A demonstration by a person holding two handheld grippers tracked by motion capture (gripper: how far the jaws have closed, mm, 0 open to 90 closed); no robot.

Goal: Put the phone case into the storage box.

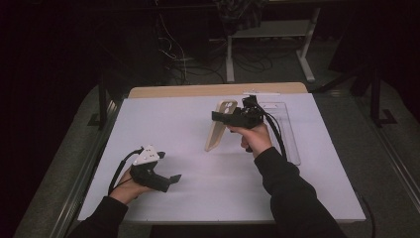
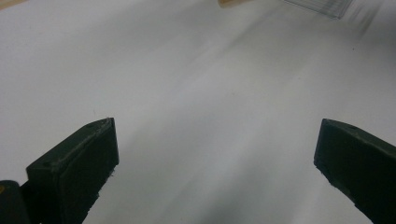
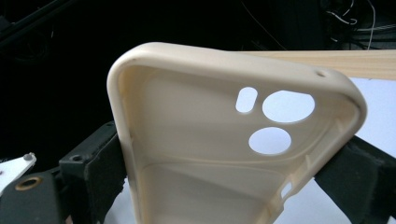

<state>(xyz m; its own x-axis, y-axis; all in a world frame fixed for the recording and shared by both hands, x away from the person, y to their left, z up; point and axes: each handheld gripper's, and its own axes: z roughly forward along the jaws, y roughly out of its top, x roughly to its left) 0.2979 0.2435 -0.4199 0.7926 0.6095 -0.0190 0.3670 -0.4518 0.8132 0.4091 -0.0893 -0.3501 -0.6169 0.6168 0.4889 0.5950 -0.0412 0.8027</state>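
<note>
A cream phone case (image 1: pixel 217 130) stands tilted on the white table (image 1: pixel 198 198), its upper end held by my right gripper (image 1: pixel 221 117). In the right gripper view the case (image 3: pixel 196 140) shows its inner side with camera cutouts, and both black jaws press its two long edges. My left gripper (image 1: pixel 168 182) rests low at the front left of the table, held in a hand, apart from the case. In the left gripper view its jaws stand wide apart over bare white tabletop, with nothing between them.
A clear plastic sheet (image 1: pixel 286 130) lies flat on the table right of the case, under the right hand. A wooden strip (image 1: pixel 198 90) runs along the table's far edge. Cables and desk legs fill the dark floor behind.
</note>
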